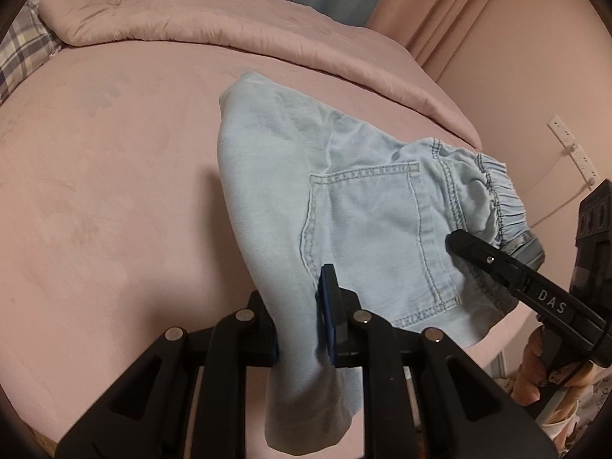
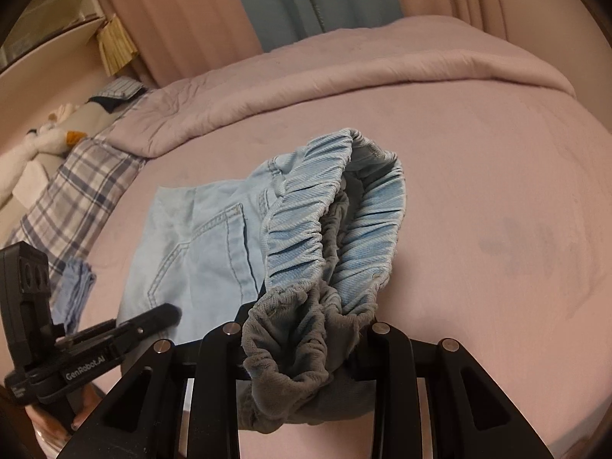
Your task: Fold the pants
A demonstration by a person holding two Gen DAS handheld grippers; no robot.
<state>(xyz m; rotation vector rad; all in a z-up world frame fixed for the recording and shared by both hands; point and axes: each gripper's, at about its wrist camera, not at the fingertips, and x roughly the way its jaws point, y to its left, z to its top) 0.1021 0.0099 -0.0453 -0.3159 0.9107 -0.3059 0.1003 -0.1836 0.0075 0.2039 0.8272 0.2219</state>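
Light blue denim pants lie partly on the pink bed, back pocket up. My left gripper is shut on the near edge of the pants, with cloth hanging down between its fingers. My right gripper is shut on the elastic waistband, which bunches up between its fingers. The right gripper's finger shows in the left wrist view at the waistband end. The left gripper's finger shows in the right wrist view beside the pocket.
The pink bed sheet spreads left and ahead. A rolled pink duvet lies along the far side. A plaid pillow and soft toys sit at the head. A wall with a power strip is on the right.
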